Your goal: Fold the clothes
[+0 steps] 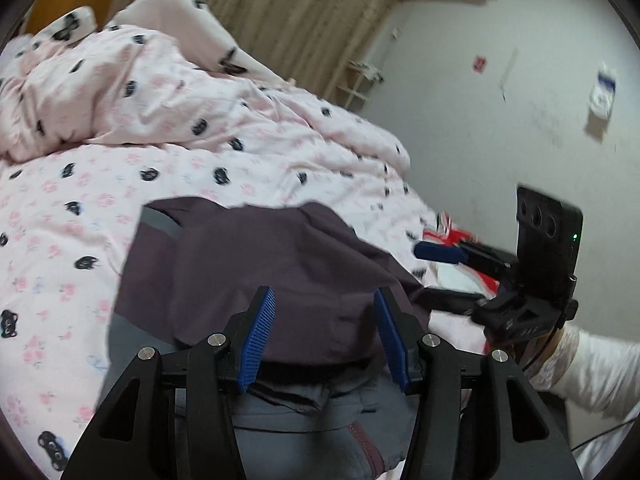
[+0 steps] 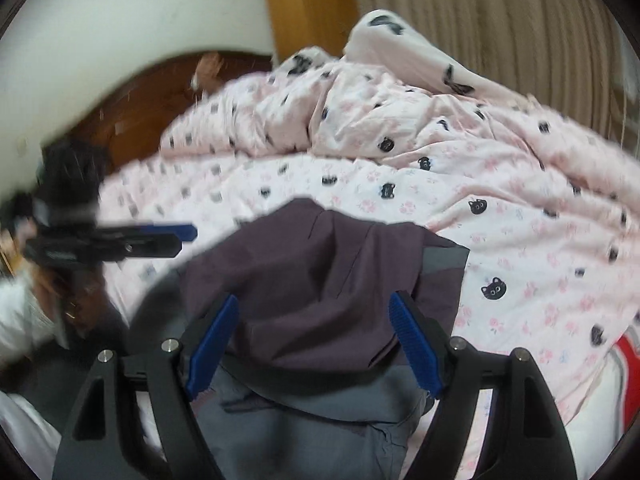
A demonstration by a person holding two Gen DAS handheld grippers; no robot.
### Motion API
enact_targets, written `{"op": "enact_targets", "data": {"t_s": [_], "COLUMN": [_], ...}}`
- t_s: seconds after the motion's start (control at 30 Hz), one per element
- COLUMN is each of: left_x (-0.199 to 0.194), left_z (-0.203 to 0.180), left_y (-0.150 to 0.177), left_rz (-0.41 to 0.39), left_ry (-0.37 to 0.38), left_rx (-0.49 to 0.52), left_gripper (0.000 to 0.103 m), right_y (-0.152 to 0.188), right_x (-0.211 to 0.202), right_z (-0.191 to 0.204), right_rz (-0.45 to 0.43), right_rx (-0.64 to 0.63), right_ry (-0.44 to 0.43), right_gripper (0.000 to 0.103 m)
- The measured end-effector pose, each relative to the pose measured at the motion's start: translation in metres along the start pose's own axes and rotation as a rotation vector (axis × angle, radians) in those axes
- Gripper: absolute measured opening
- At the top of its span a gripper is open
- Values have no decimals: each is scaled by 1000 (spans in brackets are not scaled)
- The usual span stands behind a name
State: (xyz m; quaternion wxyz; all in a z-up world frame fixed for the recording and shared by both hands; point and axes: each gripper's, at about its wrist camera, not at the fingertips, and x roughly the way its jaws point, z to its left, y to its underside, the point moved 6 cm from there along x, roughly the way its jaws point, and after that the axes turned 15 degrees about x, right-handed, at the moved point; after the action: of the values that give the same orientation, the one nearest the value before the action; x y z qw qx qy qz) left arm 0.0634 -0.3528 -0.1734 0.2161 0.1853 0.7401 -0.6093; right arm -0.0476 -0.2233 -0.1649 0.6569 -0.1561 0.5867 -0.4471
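A dark purple and grey garment [image 1: 280,264] lies on the pink bed sheet [image 1: 60,240], its purple part folded over the grey part. My left gripper [image 1: 323,296] hovers open over the garment's near edge, with nothing between its blue pads [image 1: 260,320]. The right gripper [image 1: 430,252] shows side-on past the garment's right edge, held by a white-sleeved arm [image 1: 592,364]. In the right wrist view the right gripper [image 2: 314,300] stands open above the same garment [image 2: 320,272], gripping nothing. There the left gripper [image 2: 186,234] is blurred, at the left beside the garment.
A rumpled pink duvet with black cat prints [image 1: 180,92] is heaped at the back of the bed. A red and white cloth [image 2: 628,360] lies by the bed's right edge. A wooden headboard [image 2: 152,92], a cabinet [image 2: 312,8], curtains [image 2: 500,20] and a white wall [image 1: 500,120] surround the bed.
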Motion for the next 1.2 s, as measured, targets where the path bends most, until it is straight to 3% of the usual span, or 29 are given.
{"op": "enact_targets", "data": {"t_s": [0.3, 0.4, 0.47, 0.6, 0.73, 0.87, 1.07, 1.13, 1.2], "left_x": [43, 38, 28, 19, 28, 55, 90, 93, 95], "left_z": [-8, -11, -8, 20, 61, 91, 109, 111, 111], "left_y": [35, 30, 19, -12, -37, -41, -24, -21, -22], "left_rz": [121, 115, 74, 18, 20, 71, 166, 163, 158], "left_ry": [-28, -25, -13, -84, -150, -129, -113, -92, -82], "left_rx": [52, 73, 63, 54, 5, -76, -124, -150, -159], "left_gripper": [46, 46, 46, 46, 46, 46, 46, 46, 46], "right_y": [42, 42, 32, -3, -45, -69, -68, -67, -66], "right_x": [45, 47, 39, 22, 23, 53, 96, 102, 108], "right_z": [-10, -12, -13, -27, -51, -73, -102, -106, -110], "right_rz": [89, 94, 83, 43, 25, 66, 153, 164, 174], "right_rx": [-71, -75, -58, 47, 167, 239, 332, 350, 368], "right_ry": [100, 102, 66, -39, -115, -103, -72, -81, -91], "right_gripper": [79, 79, 79, 79, 79, 79, 58, 46, 27]}}
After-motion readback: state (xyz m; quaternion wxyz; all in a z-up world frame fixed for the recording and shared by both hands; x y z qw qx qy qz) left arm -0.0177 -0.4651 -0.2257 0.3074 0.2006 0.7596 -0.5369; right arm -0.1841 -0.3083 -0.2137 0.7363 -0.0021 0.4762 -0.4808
